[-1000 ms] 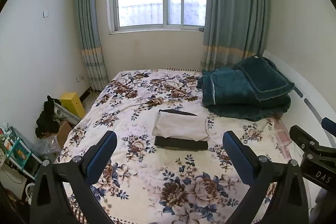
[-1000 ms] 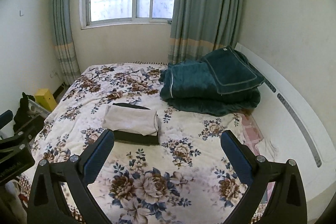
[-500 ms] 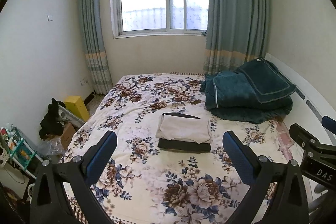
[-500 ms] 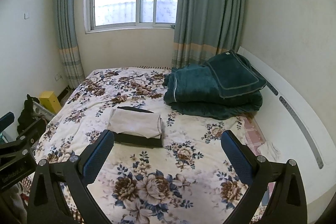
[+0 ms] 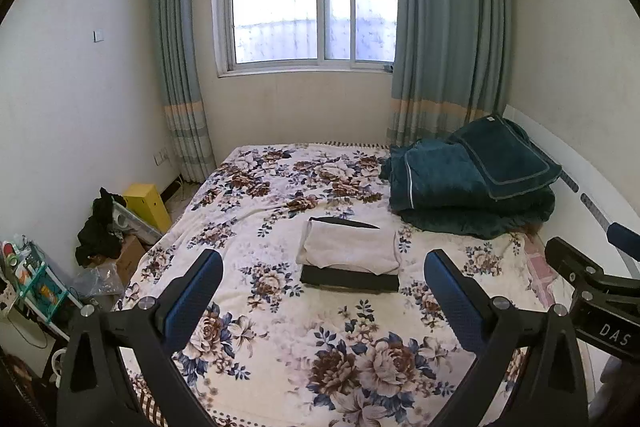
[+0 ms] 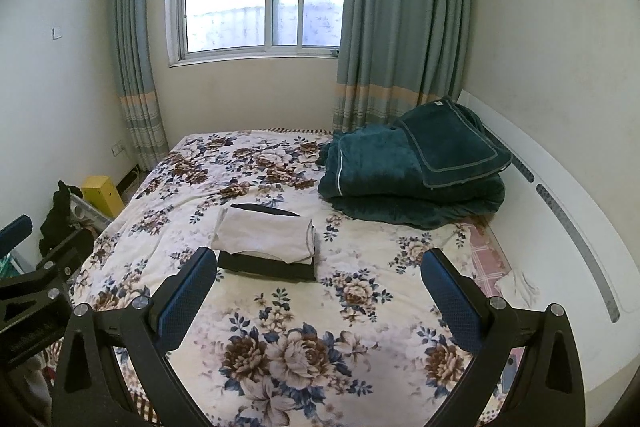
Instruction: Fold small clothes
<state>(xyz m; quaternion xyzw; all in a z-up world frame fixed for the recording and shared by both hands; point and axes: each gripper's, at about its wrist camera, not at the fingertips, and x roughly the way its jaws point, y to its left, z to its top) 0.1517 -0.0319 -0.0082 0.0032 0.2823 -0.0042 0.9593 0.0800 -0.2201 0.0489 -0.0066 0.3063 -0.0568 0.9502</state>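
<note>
I hold my left tool (image 5: pixel 322 277) spread wide and empty above the near end of the bed (image 5: pixel 280 355); my right tool (image 6: pixel 318 273) is likewise released, gripping nothing. Beyond both, mid-bed, a folded white garment (image 5: pixel 350 247) lies stacked on a folded black garment (image 5: pixel 350 279). A teal blanket (image 5: pixel 460 187) sits farther right.

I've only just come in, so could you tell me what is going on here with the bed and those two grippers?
A person is holding a gripper in each hand above a floral bedspread. The left gripper and right gripper are both open and hold nothing. In the middle of the bed, a folded white garment lies on top of a folded black garment, neither touched by a gripper. A folded dark green blanket sits by the wall. The folding looks finished for these pieces.
</note>
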